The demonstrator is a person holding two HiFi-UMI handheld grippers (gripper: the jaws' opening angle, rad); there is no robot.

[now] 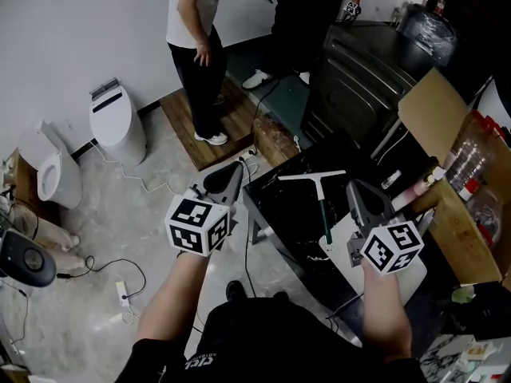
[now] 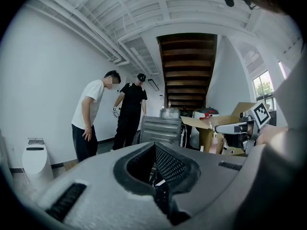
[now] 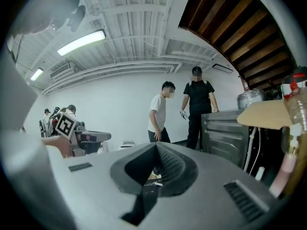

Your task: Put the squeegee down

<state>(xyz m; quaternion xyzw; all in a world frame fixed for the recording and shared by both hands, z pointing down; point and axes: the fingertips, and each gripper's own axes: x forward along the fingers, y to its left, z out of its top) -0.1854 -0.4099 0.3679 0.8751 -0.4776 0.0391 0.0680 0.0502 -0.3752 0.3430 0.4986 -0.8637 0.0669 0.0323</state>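
Right tool (image 1: 357, 188): closed, empty | squeegee (image 1: 318, 194): white crossbar, dark handle, flat

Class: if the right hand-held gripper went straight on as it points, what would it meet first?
Nothing near: the right hand-held gripper aims left of the metal cabinet, toward the person in white; depth is unclear.

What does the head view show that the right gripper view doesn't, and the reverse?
Only the head view: the whole squeegee lying on the dark table, with neither gripper on it, and the power strip on the floor. Only the right gripper view: the ceiling lamp and the wooden underside of the stairs. Both: the two standing people, the grey cabinet and the left gripper.
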